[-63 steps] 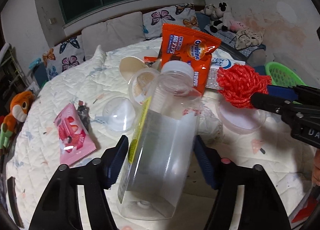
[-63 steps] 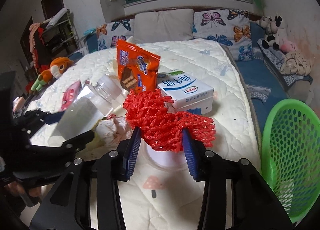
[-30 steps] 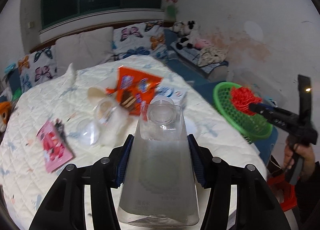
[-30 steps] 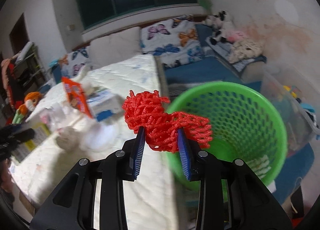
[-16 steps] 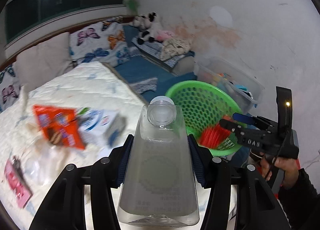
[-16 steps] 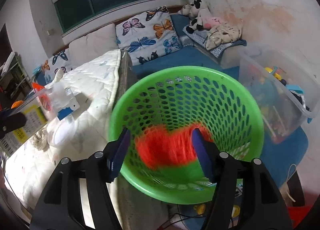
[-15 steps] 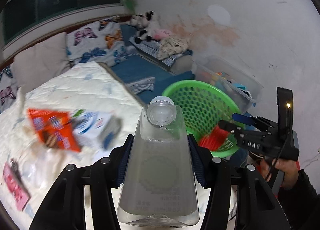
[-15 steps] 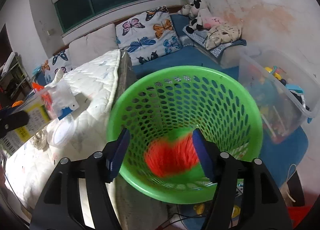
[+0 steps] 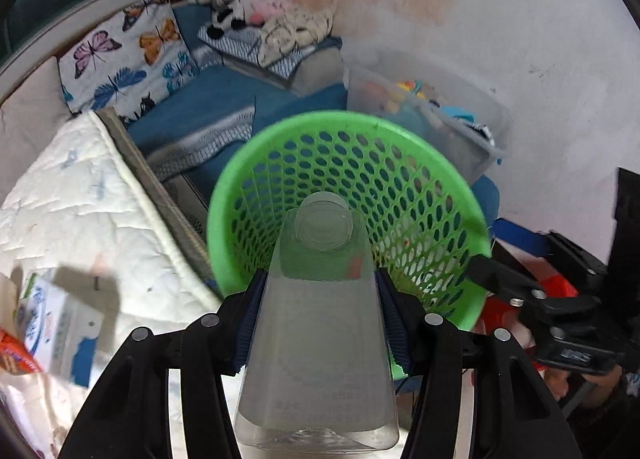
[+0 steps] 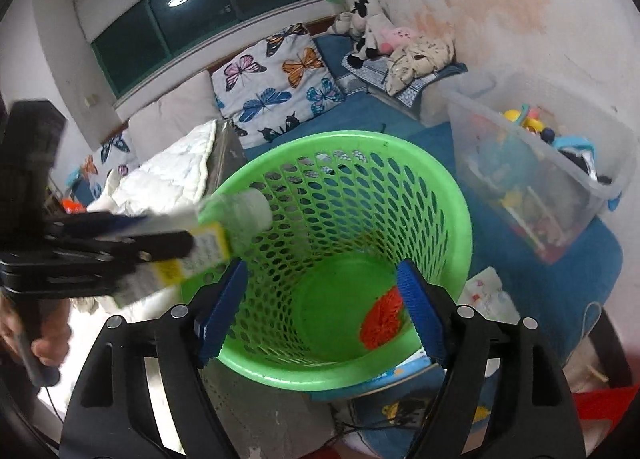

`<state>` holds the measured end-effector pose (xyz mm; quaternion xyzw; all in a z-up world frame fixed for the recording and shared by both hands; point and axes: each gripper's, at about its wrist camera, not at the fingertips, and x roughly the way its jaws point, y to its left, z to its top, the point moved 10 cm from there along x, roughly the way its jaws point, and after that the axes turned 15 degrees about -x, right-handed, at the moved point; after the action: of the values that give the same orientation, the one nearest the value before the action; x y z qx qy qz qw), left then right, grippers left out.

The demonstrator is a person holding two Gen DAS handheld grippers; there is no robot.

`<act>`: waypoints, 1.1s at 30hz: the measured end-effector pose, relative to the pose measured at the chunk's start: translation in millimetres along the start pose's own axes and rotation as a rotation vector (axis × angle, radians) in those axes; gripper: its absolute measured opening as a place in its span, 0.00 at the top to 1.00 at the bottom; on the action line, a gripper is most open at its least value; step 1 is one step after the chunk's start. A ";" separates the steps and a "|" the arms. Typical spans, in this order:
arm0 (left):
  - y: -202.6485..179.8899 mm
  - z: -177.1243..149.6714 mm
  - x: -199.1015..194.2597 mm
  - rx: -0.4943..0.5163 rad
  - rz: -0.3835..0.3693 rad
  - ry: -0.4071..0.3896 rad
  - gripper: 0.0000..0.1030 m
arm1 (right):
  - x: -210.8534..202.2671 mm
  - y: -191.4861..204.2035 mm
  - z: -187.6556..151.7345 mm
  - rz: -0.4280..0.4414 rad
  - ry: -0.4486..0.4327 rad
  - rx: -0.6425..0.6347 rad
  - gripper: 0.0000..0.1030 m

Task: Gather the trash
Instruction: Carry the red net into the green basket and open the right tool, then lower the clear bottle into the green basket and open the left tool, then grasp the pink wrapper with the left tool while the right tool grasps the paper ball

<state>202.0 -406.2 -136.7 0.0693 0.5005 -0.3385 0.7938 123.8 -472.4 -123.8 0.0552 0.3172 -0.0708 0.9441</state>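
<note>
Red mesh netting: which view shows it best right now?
The right wrist view: the red mesh netting lies plainly on the floor of the green perforated basket. In the left wrist view, the clear plastic bottle mostly hides it.

Home bedroom, quilted mattress [image 9: 80,219], butterfly-print pillows [image 10: 276,79], plush toys [image 10: 368,31], clear toy bin [image 10: 536,179]

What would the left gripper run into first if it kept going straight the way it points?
Probably the far inner wall of the green basket: the left gripper aims the clear bottle over the near rim into the mouth. Depth is unclear, so the bottle cap would likely touch first.
</note>
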 end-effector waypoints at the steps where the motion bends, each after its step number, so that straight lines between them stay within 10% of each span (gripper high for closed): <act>1: -0.6 0.0 5.9 0.004 0.009 0.011 0.49 | -0.8 -2.2 -0.1 -0.002 -0.003 0.005 0.25; 15: -5.2 -4.7 21.3 0.019 0.044 0.023 0.39 | -11.3 -8.6 -10.0 -0.014 -0.007 0.034 0.24; 33: 89.9 -42.7 -88.7 -0.170 0.165 -0.170 0.34 | -21.9 86.0 0.6 0.095 -0.023 -0.102 0.19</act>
<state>200.7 -277.1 -103.5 0.0136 0.4510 -0.2329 0.8615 121.4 -385.7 -105.0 0.0210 0.3068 -0.0102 0.9515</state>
